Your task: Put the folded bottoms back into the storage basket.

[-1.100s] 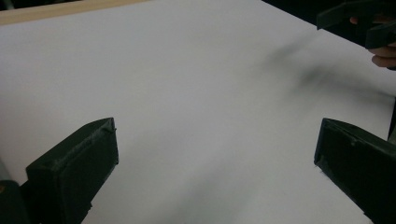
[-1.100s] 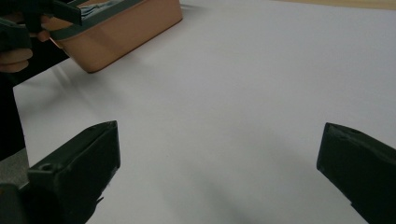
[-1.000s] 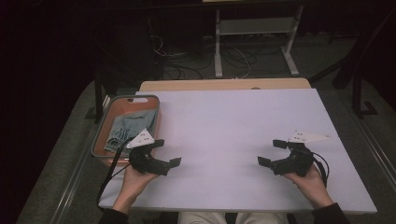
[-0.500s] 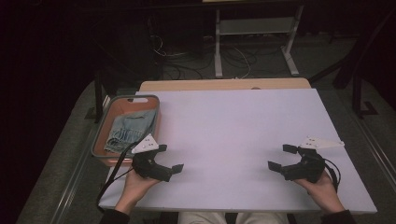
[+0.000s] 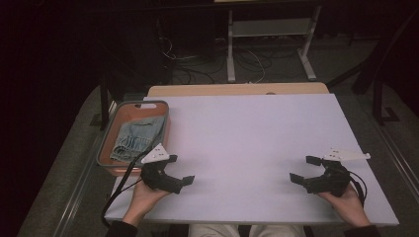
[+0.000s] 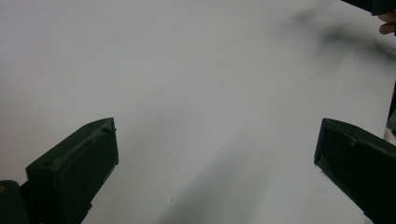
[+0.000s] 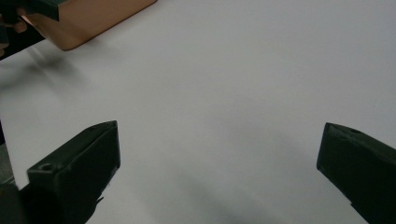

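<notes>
High view: we hold left gripper (image 5: 180, 170) and right gripper (image 5: 302, 169) spread wide, empty, over bare table (image 5: 247, 133). Folded jeans (image 5: 136, 143) lie in basket (image 5: 111, 134) off the left edge.

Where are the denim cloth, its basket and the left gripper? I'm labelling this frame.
denim cloth (image 5: 134, 143), high view, on its folded middle.
basket (image 5: 140, 104), high view, on the far grey rim.
left gripper (image 5: 180, 171), high view, midway between its open jaws.
</notes>
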A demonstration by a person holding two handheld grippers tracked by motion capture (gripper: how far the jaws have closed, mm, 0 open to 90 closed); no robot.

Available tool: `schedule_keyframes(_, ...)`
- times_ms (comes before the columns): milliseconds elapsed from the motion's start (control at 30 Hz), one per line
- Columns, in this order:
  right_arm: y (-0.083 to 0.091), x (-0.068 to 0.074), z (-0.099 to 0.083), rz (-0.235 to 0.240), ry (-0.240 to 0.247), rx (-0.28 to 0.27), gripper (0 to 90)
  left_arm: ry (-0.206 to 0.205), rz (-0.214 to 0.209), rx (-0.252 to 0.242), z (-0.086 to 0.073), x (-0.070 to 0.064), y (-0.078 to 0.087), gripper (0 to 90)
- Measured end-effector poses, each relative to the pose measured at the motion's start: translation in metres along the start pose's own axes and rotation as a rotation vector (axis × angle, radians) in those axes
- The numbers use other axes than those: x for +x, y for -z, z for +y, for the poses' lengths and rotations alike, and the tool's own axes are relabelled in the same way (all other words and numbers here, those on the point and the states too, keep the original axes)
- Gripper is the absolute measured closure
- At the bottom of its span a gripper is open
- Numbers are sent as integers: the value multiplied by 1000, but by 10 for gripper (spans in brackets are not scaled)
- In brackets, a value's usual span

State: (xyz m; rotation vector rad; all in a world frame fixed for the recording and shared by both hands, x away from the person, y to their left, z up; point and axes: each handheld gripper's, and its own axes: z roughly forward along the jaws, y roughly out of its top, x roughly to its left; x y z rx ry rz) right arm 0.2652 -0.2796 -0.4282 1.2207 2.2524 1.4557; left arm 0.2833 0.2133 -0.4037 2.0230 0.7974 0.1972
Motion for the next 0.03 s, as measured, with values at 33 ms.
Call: schedule_keyframes(33, 0, 0, 0, -2, 1, 3, 0, 2, -1, -1, 0, 0, 0, 0)
